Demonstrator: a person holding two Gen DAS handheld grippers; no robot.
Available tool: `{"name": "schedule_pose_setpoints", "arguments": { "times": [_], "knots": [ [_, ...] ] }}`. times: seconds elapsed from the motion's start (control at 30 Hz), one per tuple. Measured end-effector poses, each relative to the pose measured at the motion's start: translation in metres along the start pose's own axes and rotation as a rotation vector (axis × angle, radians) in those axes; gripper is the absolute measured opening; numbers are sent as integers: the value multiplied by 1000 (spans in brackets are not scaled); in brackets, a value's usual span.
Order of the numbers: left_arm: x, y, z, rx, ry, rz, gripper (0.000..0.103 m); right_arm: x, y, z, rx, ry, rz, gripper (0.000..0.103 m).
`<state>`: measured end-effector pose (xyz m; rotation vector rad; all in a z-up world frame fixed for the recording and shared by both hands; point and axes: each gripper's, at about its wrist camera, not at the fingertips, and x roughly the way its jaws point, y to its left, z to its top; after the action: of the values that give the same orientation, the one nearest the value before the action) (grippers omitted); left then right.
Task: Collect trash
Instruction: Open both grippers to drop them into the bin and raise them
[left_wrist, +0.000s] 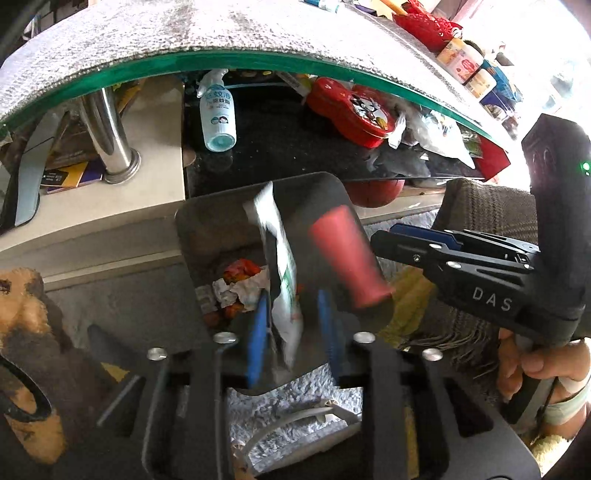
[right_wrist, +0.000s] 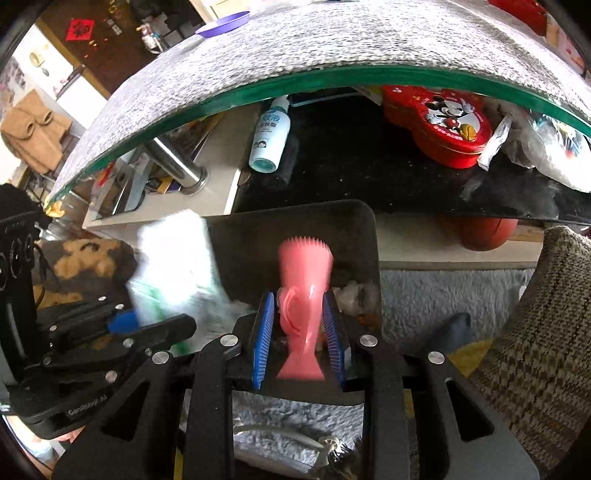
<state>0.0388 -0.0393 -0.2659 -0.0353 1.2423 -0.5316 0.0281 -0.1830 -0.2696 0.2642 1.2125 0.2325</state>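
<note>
A black trash bin (left_wrist: 192, 229) stands on the floor below a glass table, with crumpled wrappers (left_wrist: 240, 284) inside. A white and green plastic wrapper (left_wrist: 284, 280) hangs blurred over the bin between the spread blue fingers of my left gripper (left_wrist: 293, 325). A pink comb-like piece (right_wrist: 301, 314) also hangs blurred between the open fingers of my right gripper (right_wrist: 301, 332), above the bin (right_wrist: 365, 229). In the left wrist view the pink piece (left_wrist: 349, 258) is beside my right gripper (left_wrist: 391, 236). In the right wrist view the wrapper (right_wrist: 177, 266) is above my left gripper (right_wrist: 155, 325).
The glass table edge (left_wrist: 236, 59) with a grey mat arches overhead. On the shelf below lie a spray bottle (left_wrist: 218, 110) and a red Mickey tin (left_wrist: 354, 110). A woven cushion (right_wrist: 546, 325) is at the right. A steel table leg (left_wrist: 110, 136) stands at the left.
</note>
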Motion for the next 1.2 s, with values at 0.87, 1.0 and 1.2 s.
{"name": "schedule_pose_setpoints", "arguments": {
  "times": [0.87,1.0,1.2],
  "knots": [
    [-50,12,20,-14,-125,66,65,-37,-16,23,65,-101,-8,63],
    [-62,12,30,-9,-153,70,65,-55,-16,37,58,-147,-2,63],
    [-78,14,51,-8,-191,73,67,-79,-16,62,42,-206,-4,63]
  ]
}}
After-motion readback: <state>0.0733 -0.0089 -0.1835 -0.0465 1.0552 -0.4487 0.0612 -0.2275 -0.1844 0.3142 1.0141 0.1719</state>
